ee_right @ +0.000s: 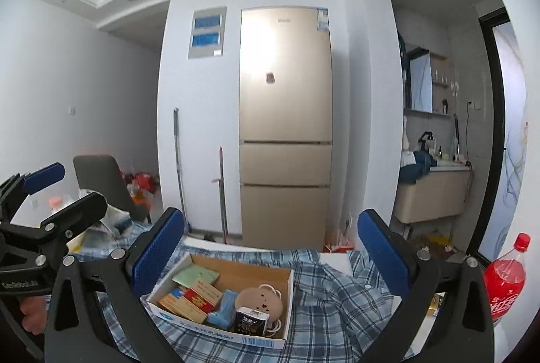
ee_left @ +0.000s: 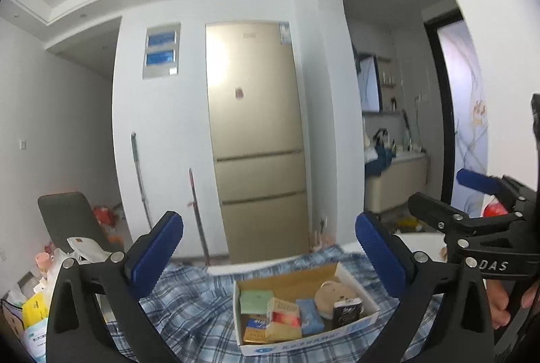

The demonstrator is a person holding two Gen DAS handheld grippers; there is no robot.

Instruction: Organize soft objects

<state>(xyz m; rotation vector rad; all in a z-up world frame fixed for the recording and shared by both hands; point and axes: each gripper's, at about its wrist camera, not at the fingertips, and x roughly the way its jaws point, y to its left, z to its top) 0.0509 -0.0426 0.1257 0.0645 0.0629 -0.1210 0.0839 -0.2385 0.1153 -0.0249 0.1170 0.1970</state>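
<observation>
A shallow cardboard box [ee_left: 303, 341] lies on a blue plaid cloth [ee_left: 189, 305] low in the left wrist view. Inside it are a green pack [ee_left: 255, 300], a blue tissue pack [ee_left: 308, 312], a beige bear-faced pouch [ee_left: 332, 294] and a black pack [ee_left: 347, 312]. My left gripper [ee_left: 270, 248] hangs above the box, open and empty. My right gripper [ee_left: 452, 194] shows at the right edge, also open. In the right wrist view, the right gripper [ee_right: 270, 245] is open above the same box [ee_right: 216, 334] and cloth [ee_right: 337, 305]. The left gripper [ee_right: 64, 187] is at the left.
A gold fridge [ee_left: 256, 140] stands straight ahead with two mop handles [ee_left: 199, 214] leaning beside it. A dark chair [ee_left: 67, 218] and bags [ee_left: 33, 312] crowd the left. A red bottle [ee_right: 506, 278] stands at the right, near a vanity counter [ee_right: 432, 194].
</observation>
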